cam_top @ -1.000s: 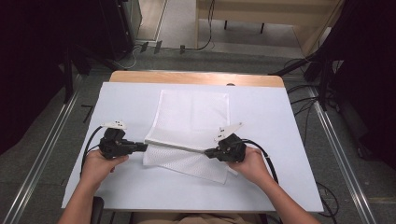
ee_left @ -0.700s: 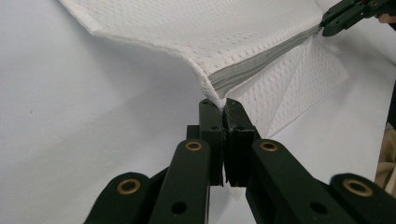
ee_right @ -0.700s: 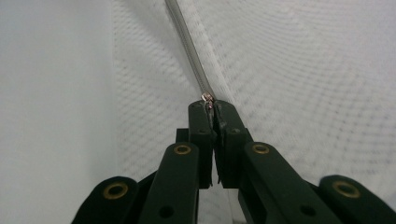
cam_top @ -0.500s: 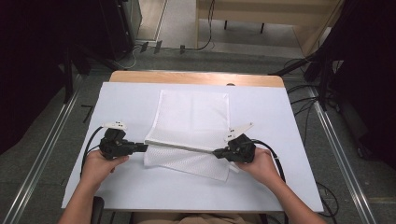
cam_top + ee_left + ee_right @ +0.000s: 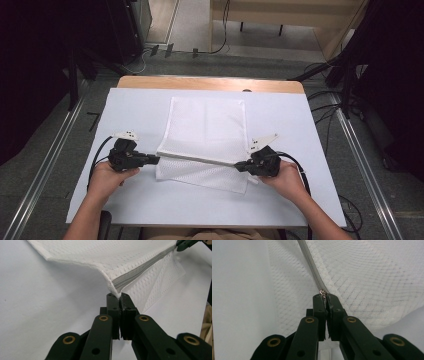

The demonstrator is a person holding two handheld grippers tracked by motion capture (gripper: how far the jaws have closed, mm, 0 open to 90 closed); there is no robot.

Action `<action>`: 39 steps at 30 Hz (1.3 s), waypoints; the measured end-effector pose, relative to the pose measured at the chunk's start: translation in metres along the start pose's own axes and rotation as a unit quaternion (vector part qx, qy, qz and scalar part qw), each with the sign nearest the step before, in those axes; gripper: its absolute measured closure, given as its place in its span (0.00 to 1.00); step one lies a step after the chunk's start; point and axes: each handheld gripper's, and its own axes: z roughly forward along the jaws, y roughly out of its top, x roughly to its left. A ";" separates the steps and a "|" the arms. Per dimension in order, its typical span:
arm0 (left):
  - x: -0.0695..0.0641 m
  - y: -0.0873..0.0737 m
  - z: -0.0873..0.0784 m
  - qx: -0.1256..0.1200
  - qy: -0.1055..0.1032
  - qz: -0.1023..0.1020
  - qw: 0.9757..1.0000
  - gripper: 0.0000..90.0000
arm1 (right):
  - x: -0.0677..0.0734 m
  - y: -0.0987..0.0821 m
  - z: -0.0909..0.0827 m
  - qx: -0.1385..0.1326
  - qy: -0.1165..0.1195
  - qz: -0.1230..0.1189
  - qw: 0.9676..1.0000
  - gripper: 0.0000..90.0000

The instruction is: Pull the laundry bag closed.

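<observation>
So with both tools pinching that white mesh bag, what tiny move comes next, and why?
Probably the right tool draws the zipper pull a little farther right, while the left tool anchors the corner of the mesh bag. Both are shut on it, and the zipper is stretched taut between them.

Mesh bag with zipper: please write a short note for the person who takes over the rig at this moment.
Left gripper: shut on the corner of the mesh bag at the zipper's end.
Right gripper: shut on the zipper pull, at the bag's other end.
Bag: on the white table, its near zipper edge lifted and stretched taut between the grippers.
Done: both ends gripped; the pull sits at the right end.
Left: whether the zipper is open or closed cannot be told; check, then release.
</observation>
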 end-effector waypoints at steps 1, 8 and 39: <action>0.000 0.000 0.000 0.000 0.000 -0.001 1.000 0.99 | 0.000 0.000 0.000 -0.001 0.000 0.000 1.000 0.98; 0.001 -0.001 -0.001 -0.002 0.003 -0.005 1.000 0.99 | -0.001 -0.001 -0.003 -0.003 -0.005 0.004 1.000 0.98; 0.006 -0.007 0.002 0.006 -0.002 -0.020 1.000 0.73 | -0.010 -0.013 -0.004 -0.028 -0.006 0.044 0.999 0.84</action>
